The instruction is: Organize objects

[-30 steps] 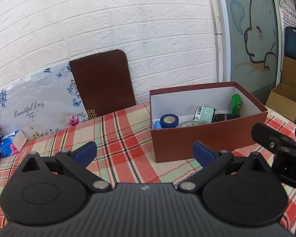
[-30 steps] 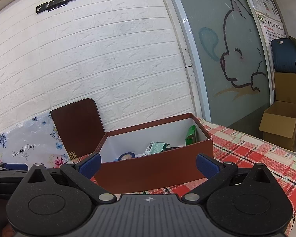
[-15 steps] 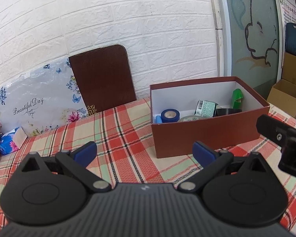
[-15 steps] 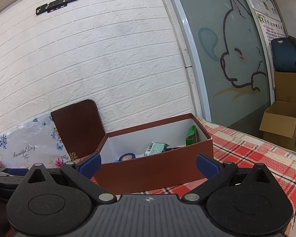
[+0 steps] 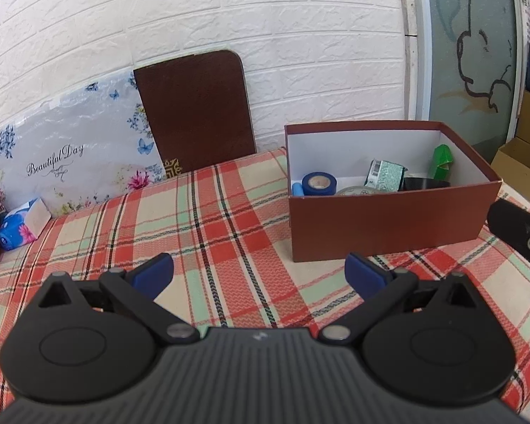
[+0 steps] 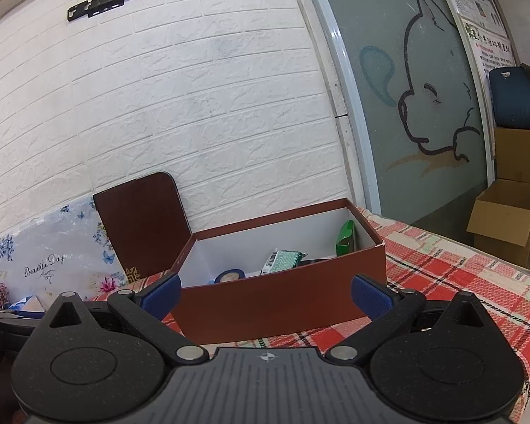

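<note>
A brown box (image 5: 388,226) with a white inside stands on the plaid tablecloth (image 5: 212,219). In it lie a blue tape roll (image 5: 318,183), a green-printed packet (image 5: 385,175), a green carton (image 5: 441,160) and a black item (image 5: 424,184). My left gripper (image 5: 258,274) is open and empty, held above the cloth in front of the box and to its left. The right gripper (image 6: 265,291) is open and empty too, close to the front wall of the box (image 6: 282,304). Part of the right tool (image 5: 519,236) shows at the right edge of the left wrist view.
A dark brown board (image 5: 194,109) and a floral "Beautiful Day" panel (image 5: 74,162) lean on the white brick wall. A blue tissue pack (image 5: 23,224) lies at the far left. Cardboard boxes (image 6: 508,219) stand on the floor beyond the table's right edge.
The left wrist view has pulled back and risen a little, so the box sits lower and farther away. The right gripper has barely moved. Both stay open.
</note>
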A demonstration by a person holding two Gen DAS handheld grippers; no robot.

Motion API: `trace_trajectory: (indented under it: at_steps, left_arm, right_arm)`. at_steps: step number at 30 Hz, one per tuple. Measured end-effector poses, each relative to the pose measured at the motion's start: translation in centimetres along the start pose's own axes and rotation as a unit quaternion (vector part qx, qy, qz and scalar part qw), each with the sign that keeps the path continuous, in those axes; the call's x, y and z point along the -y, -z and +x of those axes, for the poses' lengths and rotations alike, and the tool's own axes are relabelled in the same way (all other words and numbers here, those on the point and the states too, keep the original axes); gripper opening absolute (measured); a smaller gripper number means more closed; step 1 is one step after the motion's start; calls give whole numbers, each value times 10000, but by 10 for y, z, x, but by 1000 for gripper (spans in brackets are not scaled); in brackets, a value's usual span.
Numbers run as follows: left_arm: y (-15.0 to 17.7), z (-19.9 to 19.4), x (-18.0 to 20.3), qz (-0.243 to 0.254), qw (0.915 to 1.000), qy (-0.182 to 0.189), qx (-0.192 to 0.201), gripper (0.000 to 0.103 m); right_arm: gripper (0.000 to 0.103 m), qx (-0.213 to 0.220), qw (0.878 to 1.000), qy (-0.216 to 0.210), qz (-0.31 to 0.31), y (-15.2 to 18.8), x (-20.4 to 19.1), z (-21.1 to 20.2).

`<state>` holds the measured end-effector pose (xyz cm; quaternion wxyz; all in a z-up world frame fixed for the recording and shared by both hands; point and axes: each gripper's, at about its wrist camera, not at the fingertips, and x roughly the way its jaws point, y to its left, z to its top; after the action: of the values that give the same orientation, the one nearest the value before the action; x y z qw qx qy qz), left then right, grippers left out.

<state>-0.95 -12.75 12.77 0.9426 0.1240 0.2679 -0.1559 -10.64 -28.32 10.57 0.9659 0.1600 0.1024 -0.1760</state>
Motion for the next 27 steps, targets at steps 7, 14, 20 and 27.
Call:
trace_trajectory:
  at_steps: [7, 14, 20, 27]
  left_arm:
    - [2, 3, 0, 12, 10000, -20, -44, 103]
    - [4, 6, -2, -27, 9999, -66, -121, 103]
    - [4, 7, -1, -45, 9998, -107, -155, 103]
    - [6, 10, -1, -49, 9997, -142, -212, 103]
  right_arm:
    - [102, -48, 10000, 6, 14, 2, -1, 2]
    - [102, -74, 10000, 15, 36, 3, 0, 3]
    - [102, -89, 10000, 7, 41, 4, 0, 4]
    - [102, -127, 9999, 6, 62, 6, 2, 7]
